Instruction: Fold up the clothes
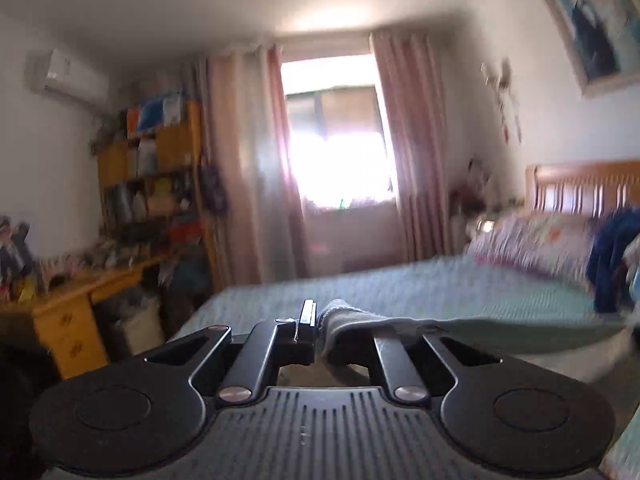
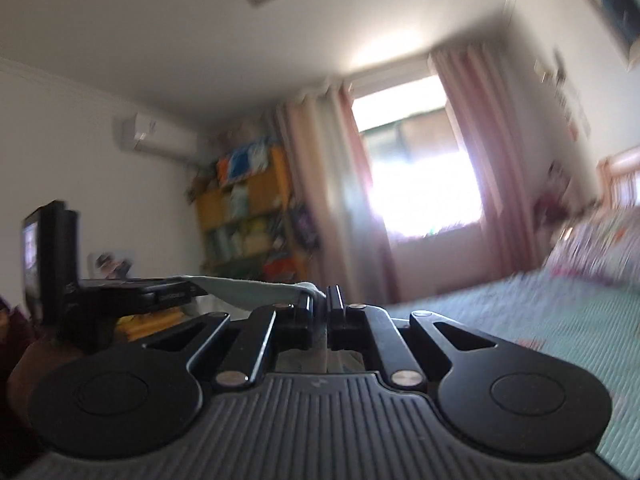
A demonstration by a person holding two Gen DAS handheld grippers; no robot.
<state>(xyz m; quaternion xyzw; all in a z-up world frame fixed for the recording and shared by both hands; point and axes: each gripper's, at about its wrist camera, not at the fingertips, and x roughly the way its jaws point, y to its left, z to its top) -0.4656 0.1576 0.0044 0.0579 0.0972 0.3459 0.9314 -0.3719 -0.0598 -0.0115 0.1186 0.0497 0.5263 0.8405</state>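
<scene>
While both grippers pinch the cloth (image 1: 352, 322) above the bed (image 1: 400, 288), slip's the risk; left gripper (image 1: 316, 320) clamps one edge at 12 o'clock, right gripper (image 2: 322, 304) the other w/ thin bite; uneven pull could tug it free.

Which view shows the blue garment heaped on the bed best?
The left wrist view: the dark blue garment sits at the right edge beside the floral pillow, below the headboard. The right wrist view shows only the pillow and bedspread; the garment is out of frame.
</scene>
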